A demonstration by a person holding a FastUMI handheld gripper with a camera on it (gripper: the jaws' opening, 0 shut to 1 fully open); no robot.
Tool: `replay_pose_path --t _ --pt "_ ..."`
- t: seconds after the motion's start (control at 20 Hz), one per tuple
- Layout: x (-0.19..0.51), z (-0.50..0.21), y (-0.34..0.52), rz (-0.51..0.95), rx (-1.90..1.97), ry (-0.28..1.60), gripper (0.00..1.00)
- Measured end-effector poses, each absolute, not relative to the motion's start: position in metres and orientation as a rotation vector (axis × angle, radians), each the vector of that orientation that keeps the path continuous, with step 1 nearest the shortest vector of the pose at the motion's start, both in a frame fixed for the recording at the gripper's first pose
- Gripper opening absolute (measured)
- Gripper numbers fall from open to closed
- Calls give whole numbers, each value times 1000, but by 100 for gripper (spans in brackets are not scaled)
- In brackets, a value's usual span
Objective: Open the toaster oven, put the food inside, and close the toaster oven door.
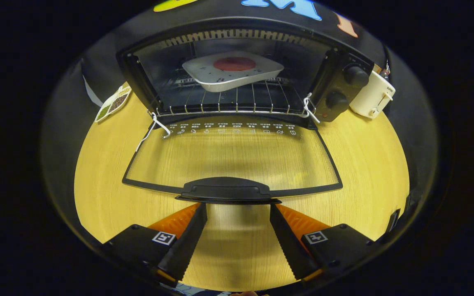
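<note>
The black toaster oven (340, 82) stands at the back of the wooden table with its glass door (233, 158) folded down flat toward me. Inside, on the wire rack (237, 100), rests a white square plate (224, 80) carrying a round reddish piece of food (234, 63). The door's black handle (226, 191) lies just ahead of my fingertips. My gripper (238, 211) is open, its fingers spread either side of the handle's width and just below it, nothing between them but table.
A white pop-up toaster (372, 96) sits right of the oven. A small dish of seeds or grains (113, 102) lies at the oven's left. Two knobs (355, 75) are on the oven's right panel. White strings (154, 125) hang at the door hinges.
</note>
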State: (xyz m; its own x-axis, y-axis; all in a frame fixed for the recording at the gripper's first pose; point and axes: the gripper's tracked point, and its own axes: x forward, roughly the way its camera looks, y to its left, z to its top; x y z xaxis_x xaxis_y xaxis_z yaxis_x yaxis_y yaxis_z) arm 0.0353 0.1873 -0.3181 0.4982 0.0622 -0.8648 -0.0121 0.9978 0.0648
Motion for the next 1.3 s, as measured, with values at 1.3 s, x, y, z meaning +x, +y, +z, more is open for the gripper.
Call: replay_pose_path --t 1.3 --pt "12 21 -4 -58 107 66 98"
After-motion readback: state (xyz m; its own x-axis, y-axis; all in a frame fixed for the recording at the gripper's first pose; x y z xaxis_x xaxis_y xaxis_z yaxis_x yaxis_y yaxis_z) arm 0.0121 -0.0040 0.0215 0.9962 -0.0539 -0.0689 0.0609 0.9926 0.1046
